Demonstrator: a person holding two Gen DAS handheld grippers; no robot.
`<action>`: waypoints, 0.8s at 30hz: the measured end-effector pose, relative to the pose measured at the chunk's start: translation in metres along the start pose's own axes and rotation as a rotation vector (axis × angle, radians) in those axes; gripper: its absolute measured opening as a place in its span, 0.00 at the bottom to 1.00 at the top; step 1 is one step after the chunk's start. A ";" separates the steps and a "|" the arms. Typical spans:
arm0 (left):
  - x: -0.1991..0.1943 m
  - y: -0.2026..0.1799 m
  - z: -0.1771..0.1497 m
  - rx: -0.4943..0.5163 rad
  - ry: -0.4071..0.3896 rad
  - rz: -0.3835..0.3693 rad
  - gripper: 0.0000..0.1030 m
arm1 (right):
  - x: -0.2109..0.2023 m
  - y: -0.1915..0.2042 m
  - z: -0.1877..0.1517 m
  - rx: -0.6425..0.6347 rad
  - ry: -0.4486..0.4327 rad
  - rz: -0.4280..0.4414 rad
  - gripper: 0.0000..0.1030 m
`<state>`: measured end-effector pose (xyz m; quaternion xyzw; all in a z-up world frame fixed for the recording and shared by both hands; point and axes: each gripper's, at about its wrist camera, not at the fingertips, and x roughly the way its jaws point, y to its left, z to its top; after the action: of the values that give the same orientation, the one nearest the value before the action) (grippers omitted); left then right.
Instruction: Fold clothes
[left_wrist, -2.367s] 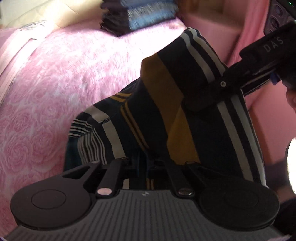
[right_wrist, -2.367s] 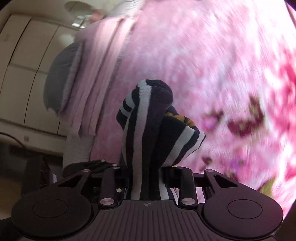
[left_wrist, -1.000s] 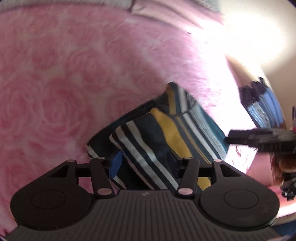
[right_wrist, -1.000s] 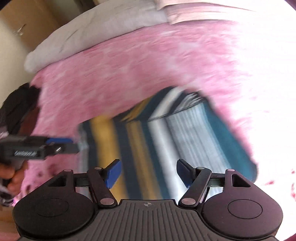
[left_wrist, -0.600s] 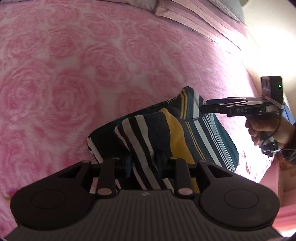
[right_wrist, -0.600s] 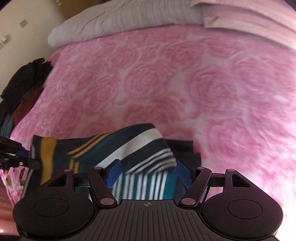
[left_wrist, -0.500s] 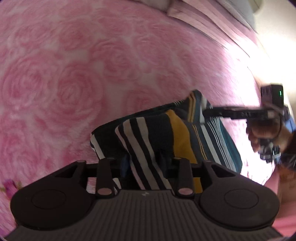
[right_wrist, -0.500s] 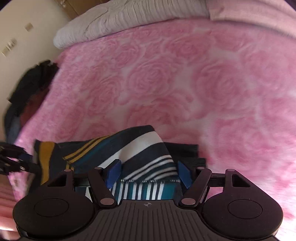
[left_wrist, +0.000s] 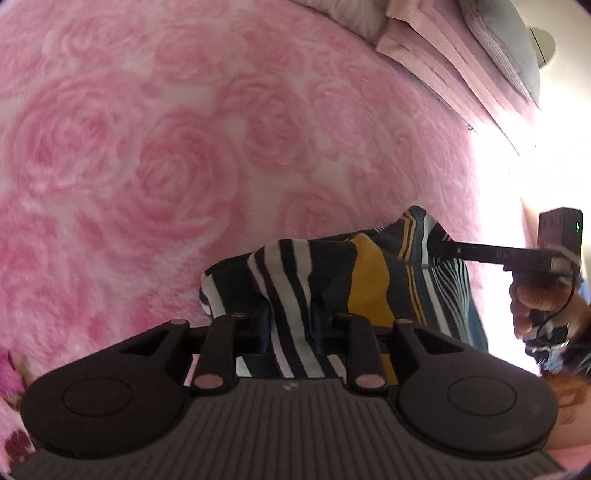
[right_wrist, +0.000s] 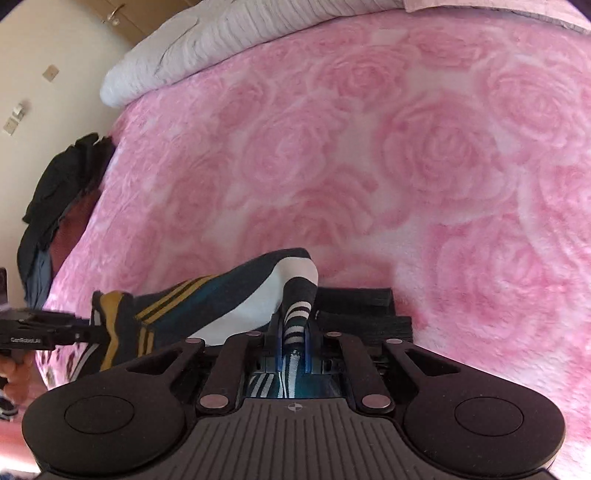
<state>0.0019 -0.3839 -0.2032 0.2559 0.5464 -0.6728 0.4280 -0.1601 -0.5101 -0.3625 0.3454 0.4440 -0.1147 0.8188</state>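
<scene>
— What's under you?

— A bed (left_wrist: 155, 155) spread with a pink rose-patterned blanket (right_wrist: 424, 155), pale pillows (right_wrist: 229, 33) along its far edge and a dark heap of clothes (right_wrist: 55, 184) at one side.

— And the thing you're folding?

— The striped garment (left_wrist: 369, 273) lies on the blanket near its edge, navy with white, mustard and teal bands. It's bunched into a low ridge between my two hands, with dark ribbed cloth showing beneath its far side.

— What's your left hand doing?

— My left hand-held gripper (left_wrist: 290, 326) has its jaws pressed together on a fold of navy-and-white stripes at one end.

— And the right?

— My right hand-held gripper (right_wrist: 293, 345) is pinched tight on a narrow finely striped fold at the other end, which rises as a peak just ahead of the fingers. Each tool shows in the other's view, touching the cloth from the side.
</scene>
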 end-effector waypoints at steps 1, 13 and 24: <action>-0.003 -0.001 0.001 0.003 0.007 0.010 0.27 | -0.004 0.001 0.000 0.002 -0.007 -0.010 0.13; -0.041 -0.029 -0.068 0.043 0.121 -0.091 0.30 | -0.066 0.077 -0.089 0.013 -0.123 -0.059 0.48; -0.050 -0.039 -0.079 0.142 0.074 -0.012 0.24 | -0.044 0.118 -0.122 -0.014 -0.081 -0.092 0.48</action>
<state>-0.0155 -0.2924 -0.1636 0.3073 0.5143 -0.7024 0.3842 -0.2064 -0.3473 -0.3166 0.3140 0.4267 -0.1629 0.8323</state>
